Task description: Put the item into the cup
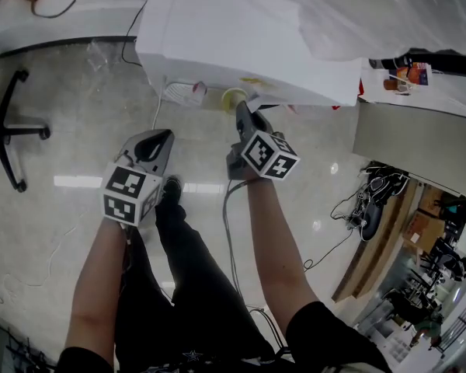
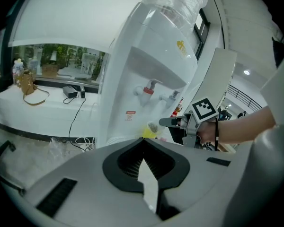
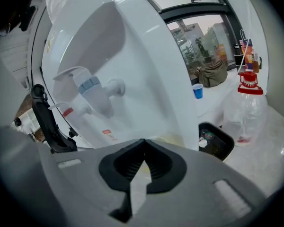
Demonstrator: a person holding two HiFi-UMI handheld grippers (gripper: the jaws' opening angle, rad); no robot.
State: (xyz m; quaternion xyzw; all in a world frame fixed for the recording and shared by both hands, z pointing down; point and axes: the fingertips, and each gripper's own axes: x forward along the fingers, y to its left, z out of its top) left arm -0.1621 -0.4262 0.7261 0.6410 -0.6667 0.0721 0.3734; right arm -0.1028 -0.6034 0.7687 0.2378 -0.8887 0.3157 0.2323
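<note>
A yellow paper cup (image 1: 233,98) is held up at the front of a white water dispenser (image 1: 241,37). My right gripper (image 1: 241,109) is shut on the cup's rim. In the left gripper view the cup (image 2: 152,128) sits at the tip of the right gripper (image 2: 166,122), below the red tap (image 2: 149,88) and a second tap (image 2: 173,96). In the right gripper view only a yellowish edge of the cup (image 3: 163,138) shows behind the closed jaws (image 3: 143,141). My left gripper (image 1: 163,138) hangs lower left of the cup, shut and empty (image 2: 143,139). No item for the cup is visible.
A big water bottle (image 2: 177,4) tops the dispenser. Right of it stand a clear bottle with a red cap (image 3: 246,103), a blue cup (image 3: 197,91) and a black bin (image 3: 215,141). An office chair (image 1: 8,130) and floor cables (image 1: 342,224) lie nearby.
</note>
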